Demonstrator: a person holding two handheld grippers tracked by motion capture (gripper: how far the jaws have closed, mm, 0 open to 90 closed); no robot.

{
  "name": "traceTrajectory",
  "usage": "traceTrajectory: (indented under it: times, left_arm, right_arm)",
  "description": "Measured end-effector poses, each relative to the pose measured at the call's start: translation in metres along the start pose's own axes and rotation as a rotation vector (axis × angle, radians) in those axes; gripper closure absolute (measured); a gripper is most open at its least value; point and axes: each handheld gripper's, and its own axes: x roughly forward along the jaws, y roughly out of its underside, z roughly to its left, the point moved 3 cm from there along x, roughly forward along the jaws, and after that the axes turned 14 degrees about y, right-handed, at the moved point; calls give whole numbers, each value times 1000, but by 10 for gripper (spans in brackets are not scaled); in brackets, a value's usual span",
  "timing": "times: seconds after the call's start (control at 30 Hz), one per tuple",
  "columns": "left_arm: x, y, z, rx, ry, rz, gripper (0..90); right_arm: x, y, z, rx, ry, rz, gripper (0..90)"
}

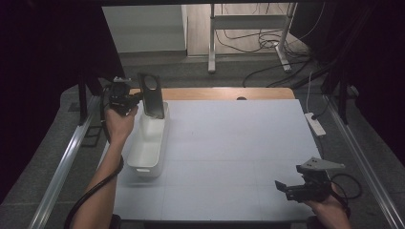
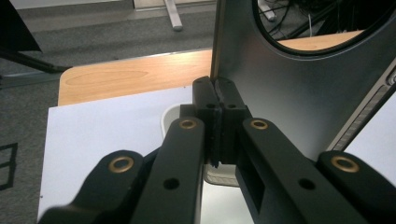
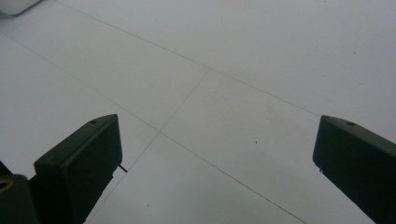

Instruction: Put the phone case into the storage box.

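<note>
White sheeting covers the table (image 1: 229, 157), wood showing at twelve o'clock. At ten o'clock the left gripper (image 2: 217, 100) pinches one edge of a dark flat phone case with a round cutout (image 1: 152, 95), upright over the long white plastic bin (image 1: 148, 157); held so thinly, it could pivot or slip. Right gripper (image 1: 285, 187), five o'clock, stands spread, empty

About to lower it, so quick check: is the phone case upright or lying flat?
Upright. The dark phone case stands on end above the far end of the white bin, pinched at its edge by the left gripper.

High cam overhead; gripper cams close
</note>
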Motion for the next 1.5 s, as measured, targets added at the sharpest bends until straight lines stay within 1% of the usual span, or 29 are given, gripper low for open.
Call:
traceTrajectory:
  times: [0.4, 0.57, 0.73, 1.03, 1.23, 1.3, 1.5]
  left_arm:
    - [12, -3, 10, -28, -11, -13, 892]
    - [15, -4, 14, -33, -14, -14, 893]
    - [18, -4, 17, -38, -28, -16, 893]
    - [27, 0, 24, -52, -34, -13, 893]
    - [34, 3, 26, -61, -34, -8, 892]
    - [36, 4, 27, -55, -39, -1, 892]
    - [42, 7, 28, -68, -42, 0, 892]
  right_arm:
    - [1, 0, 0, 1, 0, 6, 18]
    - [1, 0, 0, 0, -1, 6, 19]
    - [1, 0, 0, 0, -1, 9, 20]
    - [1, 0, 0, 2, -2, 13, 24]
    - [1, 0, 0, 2, -3, 14, 25]
    - [1, 0, 0, 1, -4, 14, 27]
    - [2, 0, -1, 3, -3, 18, 27]
